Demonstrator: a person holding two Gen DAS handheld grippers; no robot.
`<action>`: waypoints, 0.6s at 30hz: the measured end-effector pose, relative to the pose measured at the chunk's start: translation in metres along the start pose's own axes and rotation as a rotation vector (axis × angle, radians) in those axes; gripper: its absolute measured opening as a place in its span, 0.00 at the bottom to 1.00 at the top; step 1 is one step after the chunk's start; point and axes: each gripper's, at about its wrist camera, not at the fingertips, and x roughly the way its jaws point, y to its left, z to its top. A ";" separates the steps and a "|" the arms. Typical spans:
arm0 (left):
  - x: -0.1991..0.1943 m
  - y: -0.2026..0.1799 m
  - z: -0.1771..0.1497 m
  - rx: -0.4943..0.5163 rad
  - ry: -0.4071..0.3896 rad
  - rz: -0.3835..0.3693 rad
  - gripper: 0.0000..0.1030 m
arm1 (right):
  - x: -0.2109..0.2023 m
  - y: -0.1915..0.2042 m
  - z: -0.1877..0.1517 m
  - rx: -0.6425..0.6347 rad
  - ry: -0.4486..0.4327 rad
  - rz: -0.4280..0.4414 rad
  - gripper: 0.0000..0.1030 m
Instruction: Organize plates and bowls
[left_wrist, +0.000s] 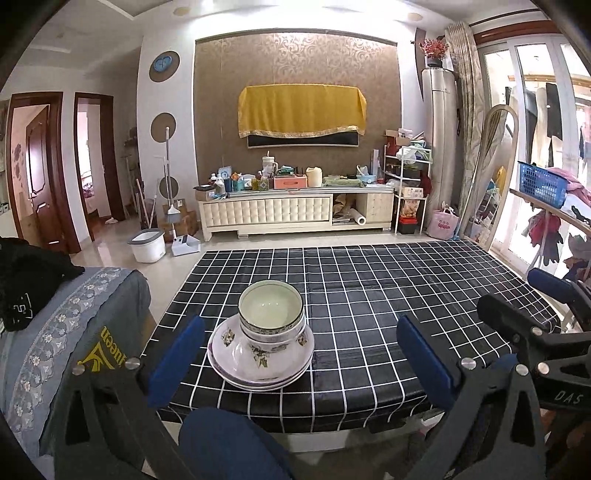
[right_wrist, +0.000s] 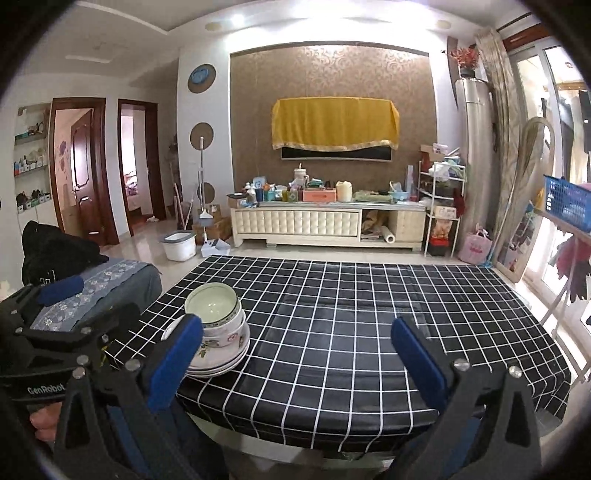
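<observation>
bowls (left_wrist: 271, 314) stacked on plates (left_wrist: 260, 373)

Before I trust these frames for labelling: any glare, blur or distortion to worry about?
Left wrist view: strong fisheye bending, dark corners, the window blown out; the stacked bowls stay sharp. Right wrist view: same curvature, ceiling lights flare, the tablecloth shows soft sheen, no motion blur.

A black checked table (left_wrist: 369, 295) fills the foreground. Beyond its far edge a cream cabinet (left_wrist: 295, 216) stands against a brown wall, its top crowded with bottles and boxes. A yellow cloth (left_wrist: 301, 110) hangs above it. Off the table's far left corner sit a white bucket (left_wrist: 147, 245) and a mop (left_wrist: 170, 184). A blue basket (left_wrist: 541, 183) sits at right.
</observation>
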 end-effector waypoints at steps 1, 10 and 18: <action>0.000 0.000 -0.001 -0.001 0.000 -0.002 1.00 | -0.001 0.001 0.001 -0.005 -0.002 0.002 1.00; -0.001 0.000 -0.004 -0.004 0.006 -0.003 1.00 | -0.006 0.001 -0.005 -0.010 -0.003 -0.004 1.00; 0.000 0.000 -0.007 0.001 0.010 -0.005 1.00 | -0.006 0.000 -0.006 -0.008 -0.002 -0.001 1.00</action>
